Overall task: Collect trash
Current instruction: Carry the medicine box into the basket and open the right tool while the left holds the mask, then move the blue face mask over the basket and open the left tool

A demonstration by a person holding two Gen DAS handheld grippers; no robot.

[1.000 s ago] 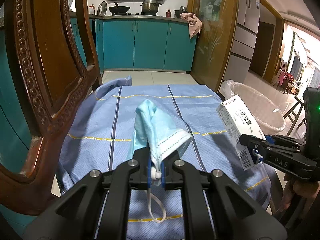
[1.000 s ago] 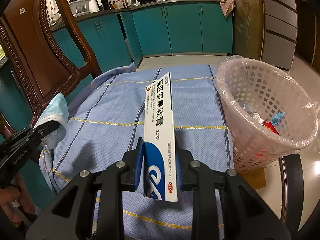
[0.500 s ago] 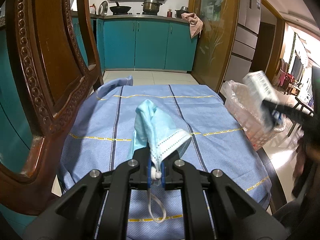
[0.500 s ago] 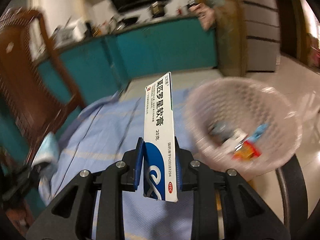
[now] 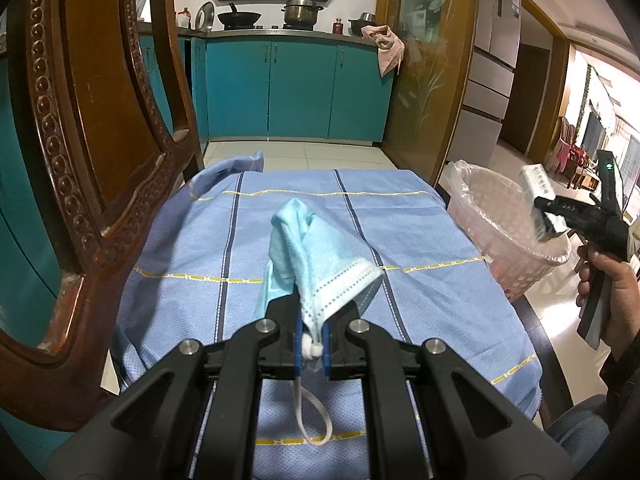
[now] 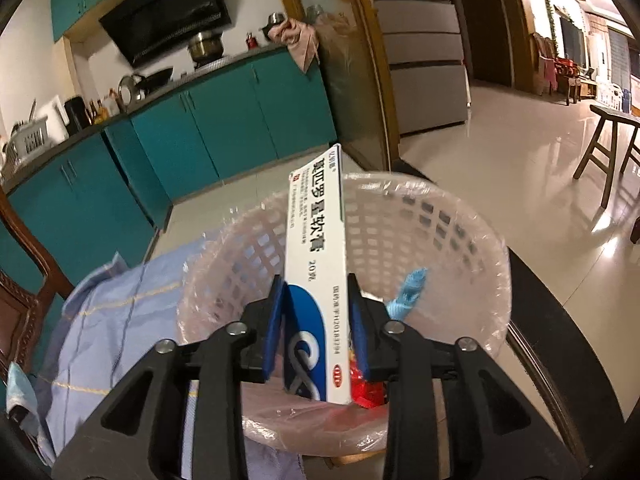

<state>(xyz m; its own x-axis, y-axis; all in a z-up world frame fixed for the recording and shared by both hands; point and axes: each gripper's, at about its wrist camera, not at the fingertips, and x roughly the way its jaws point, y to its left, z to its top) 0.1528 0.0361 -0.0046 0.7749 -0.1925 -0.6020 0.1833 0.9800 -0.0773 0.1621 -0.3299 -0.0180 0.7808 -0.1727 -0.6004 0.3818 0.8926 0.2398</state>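
1. Medicine box (image 6: 316, 280) is clamped upright between the nearly shut jaws of the right gripper (image 6: 316, 316), at frame centre over the lined wastebasket (image 6: 472, 240), judged ready for dropping.
2. A blue face mask (image 5: 316, 264) is pinched tight by the left gripper (image 5: 311, 340), lower centre, kept above the blue tablecloth (image 5: 420, 240).
3. Teal kitchen cabinets (image 5: 300, 88) are seen behind.

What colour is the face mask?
Light blue with a white edge; the face mask shows best in the left wrist view.

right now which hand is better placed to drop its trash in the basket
Right. The right hand-held gripper holds the ointment box directly over the lined basket. The left hand-held gripper holds the face mask over the tablecloth, off to the basket's side.
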